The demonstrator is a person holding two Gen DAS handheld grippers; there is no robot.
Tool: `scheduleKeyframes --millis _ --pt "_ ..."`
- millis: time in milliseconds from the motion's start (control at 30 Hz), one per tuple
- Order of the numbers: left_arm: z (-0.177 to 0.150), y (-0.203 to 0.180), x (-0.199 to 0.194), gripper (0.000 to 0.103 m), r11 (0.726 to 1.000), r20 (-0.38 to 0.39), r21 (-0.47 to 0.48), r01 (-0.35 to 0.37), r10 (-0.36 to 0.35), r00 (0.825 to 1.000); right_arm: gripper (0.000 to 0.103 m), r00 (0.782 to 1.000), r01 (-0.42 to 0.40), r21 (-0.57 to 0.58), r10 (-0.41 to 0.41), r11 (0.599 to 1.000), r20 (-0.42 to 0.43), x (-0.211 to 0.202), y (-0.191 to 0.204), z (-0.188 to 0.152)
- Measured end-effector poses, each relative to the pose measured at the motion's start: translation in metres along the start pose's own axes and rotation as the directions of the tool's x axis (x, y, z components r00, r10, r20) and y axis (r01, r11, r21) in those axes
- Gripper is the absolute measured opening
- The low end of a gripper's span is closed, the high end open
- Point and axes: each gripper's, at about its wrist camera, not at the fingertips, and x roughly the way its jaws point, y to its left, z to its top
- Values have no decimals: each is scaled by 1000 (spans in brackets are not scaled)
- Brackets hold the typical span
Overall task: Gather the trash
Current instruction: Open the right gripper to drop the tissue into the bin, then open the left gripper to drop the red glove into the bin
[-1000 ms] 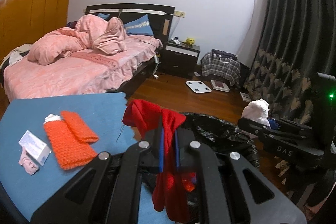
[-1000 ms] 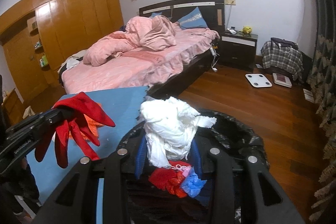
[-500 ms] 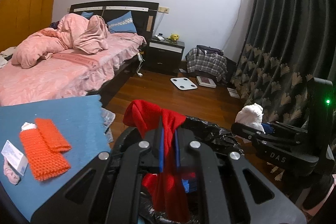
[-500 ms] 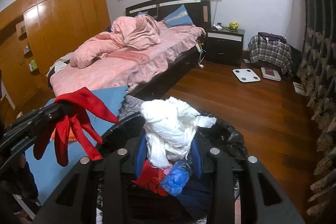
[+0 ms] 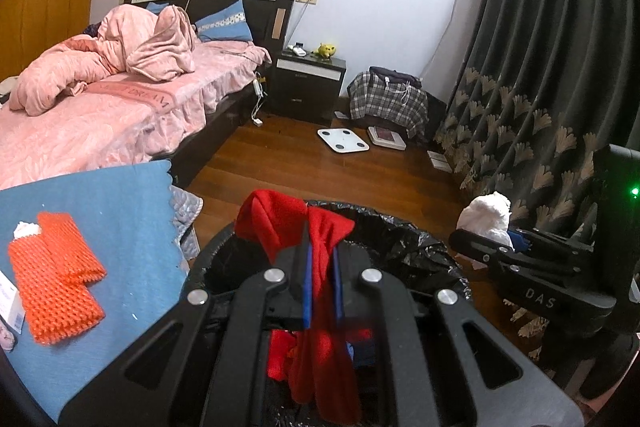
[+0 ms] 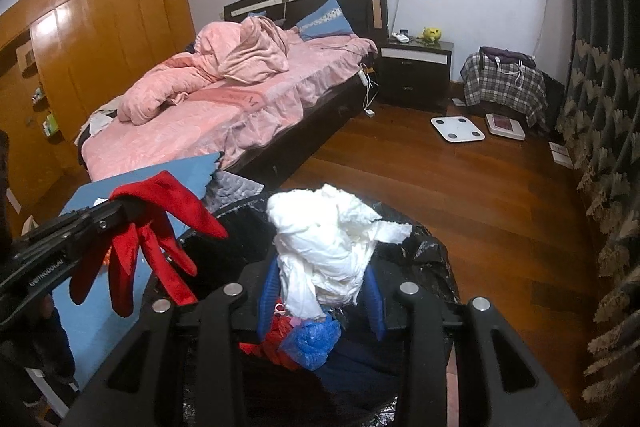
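My left gripper (image 5: 320, 267) is shut on a red glove (image 5: 292, 223) and holds it over the black-lined trash bin (image 5: 416, 247). The glove also shows in the right wrist view (image 6: 160, 211), hanging from the left gripper (image 6: 120, 209). My right gripper (image 6: 320, 279) is shut on a crumpled white paper wad (image 6: 324, 239), above the bin (image 6: 424, 255); in the left wrist view the wad (image 5: 486, 215) sits at the bin's right side. Red and blue trash (image 6: 304, 339) lies inside the bin.
A blue table (image 5: 120, 211) at left carries orange mesh pads (image 5: 56, 279) and a small white box (image 5: 10, 303). A pink bed (image 5: 100, 107), nightstand (image 5: 308, 83), white scales (image 5: 342, 141) on the wood floor and dark curtains (image 5: 540, 67) surround the spot.
Both grippers have moved from beside the table to over the bin, each keeping hold of its item. The table has shifted left in view.
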Motion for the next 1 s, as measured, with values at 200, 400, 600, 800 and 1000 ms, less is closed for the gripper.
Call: scheduleKeyframes --millis 200,400,600,800,1000 --pt "-1 4 9 7 1000 -20 3 0 0 1000 37 1000 5 1 -5 1000 -17 7 -3 -4" --pt "0 4 17 7 1000 -34 2 7 -7 999 37 1000 9 1 -9 1000 -21 8 -4 -4" --pt "-3 8 23 31 1000 -63 -8 25 -26 998 51 1000 23 6 -23 1000 -20 9 -8 -5" --pt "-9 20 20 58 999 -80 -39 13 -16 997 78 999 41 31 -41 999 -7 5 -21 -10" --pt "-14 39 -2 79 997 -50 -60 -51 48 998 97 999 34 40 -35 999 15 -4 -15 -9"
